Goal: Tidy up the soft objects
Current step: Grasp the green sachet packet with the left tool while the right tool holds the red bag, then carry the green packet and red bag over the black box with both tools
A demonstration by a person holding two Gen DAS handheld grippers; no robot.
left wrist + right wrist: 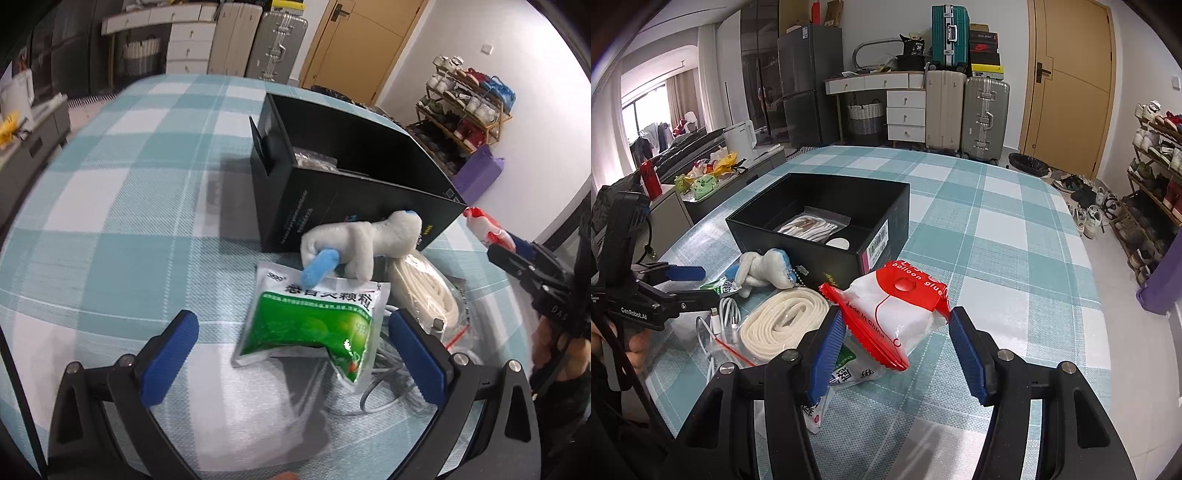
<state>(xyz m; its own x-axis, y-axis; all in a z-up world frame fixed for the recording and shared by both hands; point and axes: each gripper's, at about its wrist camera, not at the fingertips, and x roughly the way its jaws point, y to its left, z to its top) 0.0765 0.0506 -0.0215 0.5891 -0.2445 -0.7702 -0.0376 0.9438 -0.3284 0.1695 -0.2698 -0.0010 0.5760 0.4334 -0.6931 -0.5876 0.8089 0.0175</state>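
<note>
Left gripper (pixel 293 354): jaws spread, unclenched, grasping nothing; green sachet (pixel 314 325) lies between the fingers on the checked tablecloth (pixel 129 206). Grey plush toy (pixel 354 243) at 12 o'clock beyond the sachet. Right gripper (pixel 895 354): jaws parted, straddling the red-and-white packet (pixel 905 314) without clamping. Black box (pixel 827 221) at 11 o'clock, farthest.

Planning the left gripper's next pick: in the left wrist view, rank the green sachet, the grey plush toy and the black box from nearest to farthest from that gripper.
1. Green sachet: between the open left gripper fingers.
2. Grey plush toy: just beyond, resting on the sachet's top edge.
3. Black box: farthest, behind the toy.
</note>
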